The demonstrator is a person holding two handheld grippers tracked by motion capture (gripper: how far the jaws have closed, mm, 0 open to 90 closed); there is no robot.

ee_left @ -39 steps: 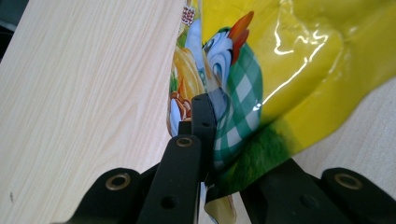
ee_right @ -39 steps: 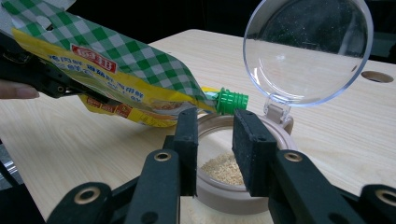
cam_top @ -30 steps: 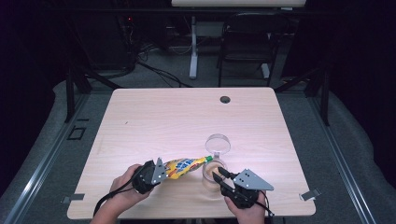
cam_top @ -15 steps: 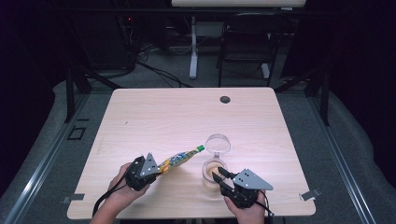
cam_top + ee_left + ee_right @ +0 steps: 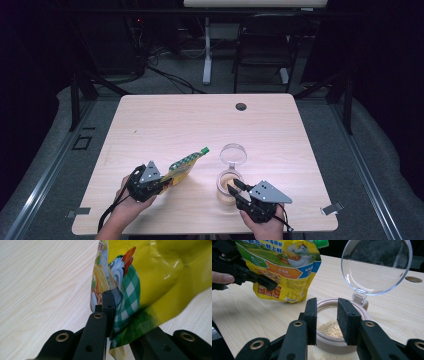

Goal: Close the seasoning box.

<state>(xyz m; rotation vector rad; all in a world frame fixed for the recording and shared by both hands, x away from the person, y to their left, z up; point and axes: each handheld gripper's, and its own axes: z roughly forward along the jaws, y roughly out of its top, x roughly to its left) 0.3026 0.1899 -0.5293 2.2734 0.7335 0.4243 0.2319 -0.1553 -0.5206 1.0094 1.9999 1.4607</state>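
Item logged: my left gripper (image 5: 167,182), clamped on the yellow seasoning pouch (image 5: 186,164), had drawn it left of the jar (image 5: 229,184), so I judged pouring finished; my right gripper (image 5: 235,191) gripped the jar's rim at lower centre, hinged lid (image 5: 233,154) open, granules (image 5: 332,328) inside.

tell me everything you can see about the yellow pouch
The yellow pouch is a glossy, crinkled plastic bag with a green screw cap at its top corner, printed with a cartoon chicken, green checks and text panels. The left gripper is shut on its bottom edge, jaws pinching the film. It is tilted, cap end pointing up and away toward the jar, left of it, and it touches neither the jar nor its open clear lid.
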